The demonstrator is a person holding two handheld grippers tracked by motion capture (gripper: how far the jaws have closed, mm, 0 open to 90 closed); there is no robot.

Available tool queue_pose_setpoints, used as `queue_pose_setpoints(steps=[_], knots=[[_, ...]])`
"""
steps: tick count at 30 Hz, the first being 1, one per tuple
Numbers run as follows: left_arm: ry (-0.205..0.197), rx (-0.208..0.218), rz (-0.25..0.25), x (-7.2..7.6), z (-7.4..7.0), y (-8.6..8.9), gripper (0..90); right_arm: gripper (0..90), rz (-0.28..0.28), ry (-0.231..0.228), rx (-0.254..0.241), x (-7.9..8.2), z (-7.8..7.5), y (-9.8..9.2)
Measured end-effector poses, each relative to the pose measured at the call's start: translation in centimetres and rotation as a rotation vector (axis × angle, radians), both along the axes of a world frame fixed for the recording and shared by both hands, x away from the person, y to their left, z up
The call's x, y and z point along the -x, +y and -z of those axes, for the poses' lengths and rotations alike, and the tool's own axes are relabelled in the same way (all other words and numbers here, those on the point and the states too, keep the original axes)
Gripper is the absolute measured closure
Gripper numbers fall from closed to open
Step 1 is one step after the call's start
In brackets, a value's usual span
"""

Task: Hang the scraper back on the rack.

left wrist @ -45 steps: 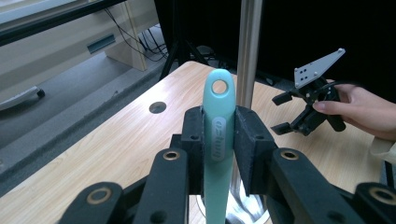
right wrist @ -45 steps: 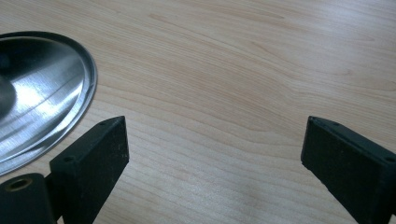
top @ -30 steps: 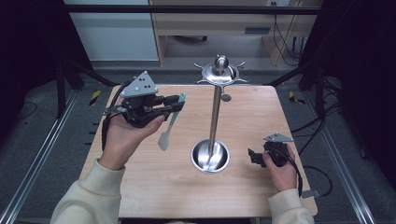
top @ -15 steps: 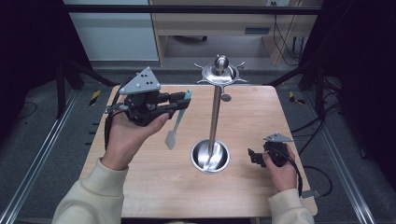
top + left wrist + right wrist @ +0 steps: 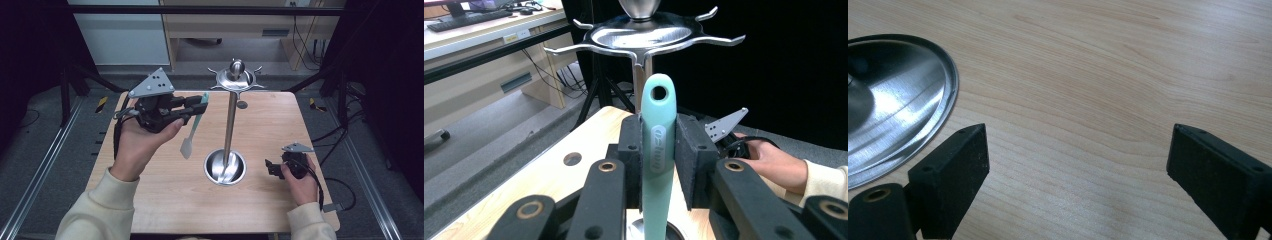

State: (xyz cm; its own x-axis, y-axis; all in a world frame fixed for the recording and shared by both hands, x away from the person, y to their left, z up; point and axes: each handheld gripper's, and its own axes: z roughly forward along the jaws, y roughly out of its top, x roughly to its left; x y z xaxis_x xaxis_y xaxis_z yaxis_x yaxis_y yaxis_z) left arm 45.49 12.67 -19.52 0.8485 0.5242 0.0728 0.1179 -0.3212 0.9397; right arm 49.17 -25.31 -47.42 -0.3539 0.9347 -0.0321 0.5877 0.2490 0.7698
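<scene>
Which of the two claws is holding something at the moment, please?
The left claw, shut on the mint-green utensil; the right claw rests open above bare table.

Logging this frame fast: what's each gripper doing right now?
Left gripper: shut on the spatula.
Right gripper: open, holding nothing.

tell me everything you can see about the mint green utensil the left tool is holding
The mint green utensil is a slim spatula-like piece, smooth and plastic-looking. Its handle end has a round hanging hole and an oval embossed label too blurred to read. It widens into a pale flat blade at the lower end. The left tool clamps the handle between its two black pads, just below the hole. It hangs above the wooden table, tilted, blade down, touching nothing else. The hole end points toward the hooks of the steel stand.
</scene>
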Motion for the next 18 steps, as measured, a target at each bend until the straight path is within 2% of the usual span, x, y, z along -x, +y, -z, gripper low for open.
queue_pose_setpoints(steps=[18], knots=[[-0.017, -0.005, -0.015, -0.04, -0.55, -0.16, 74.4, 10.5, -0.006, 0.007, -0.005, 0.0, -0.02, 0.12]])
